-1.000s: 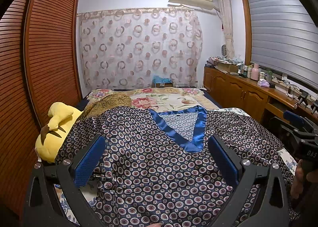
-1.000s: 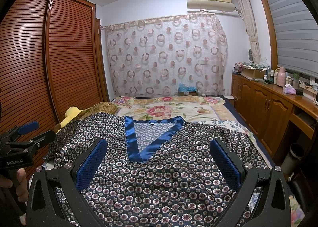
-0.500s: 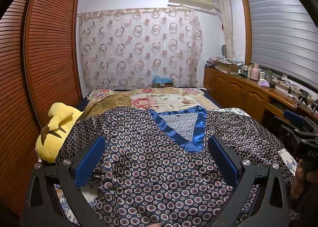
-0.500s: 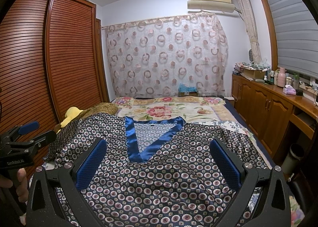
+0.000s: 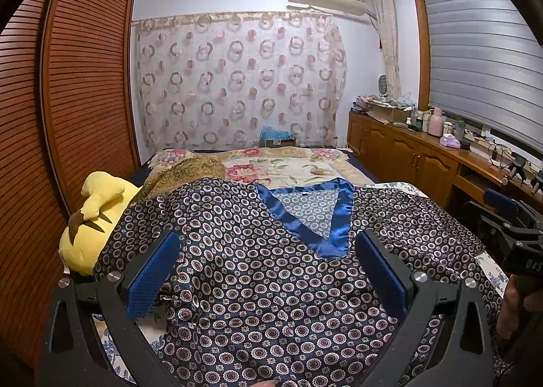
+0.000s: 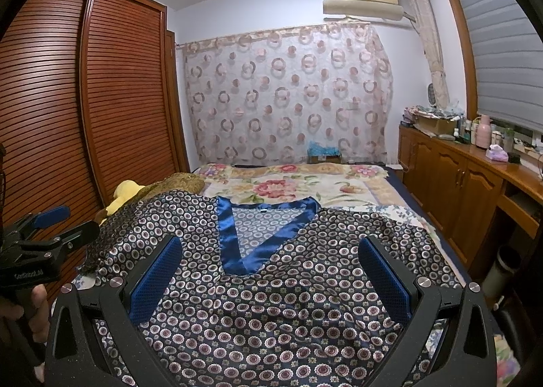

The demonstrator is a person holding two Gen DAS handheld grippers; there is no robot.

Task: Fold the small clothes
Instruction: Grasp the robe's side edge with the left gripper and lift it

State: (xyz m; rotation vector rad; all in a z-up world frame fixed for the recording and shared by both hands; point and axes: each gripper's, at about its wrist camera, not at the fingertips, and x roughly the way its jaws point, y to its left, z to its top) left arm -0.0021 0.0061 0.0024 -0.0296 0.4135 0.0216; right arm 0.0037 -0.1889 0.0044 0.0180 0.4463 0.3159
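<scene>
A dark satin top [image 5: 258,271] with small ring-flower print and a blue V-neck band [image 5: 315,217] lies spread flat on the bed, neck pointing away. It also shows in the right wrist view [image 6: 278,298]. My left gripper [image 5: 268,271] is open and empty, hovering over the top's near left part. My right gripper [image 6: 271,275] is open and empty, hovering over the near right part. Each gripper shows at the edge of the other's view: the right one [image 5: 509,227] and the left one [image 6: 44,234].
A yellow plush toy [image 5: 91,220] and a brown-gold cushion [image 5: 186,170] lie at the bed's left by the slatted wardrobe [image 5: 68,109]. A floral blanket [image 5: 281,170] covers the far bed. Wooden cabinets [image 5: 407,156] with clutter run along the right.
</scene>
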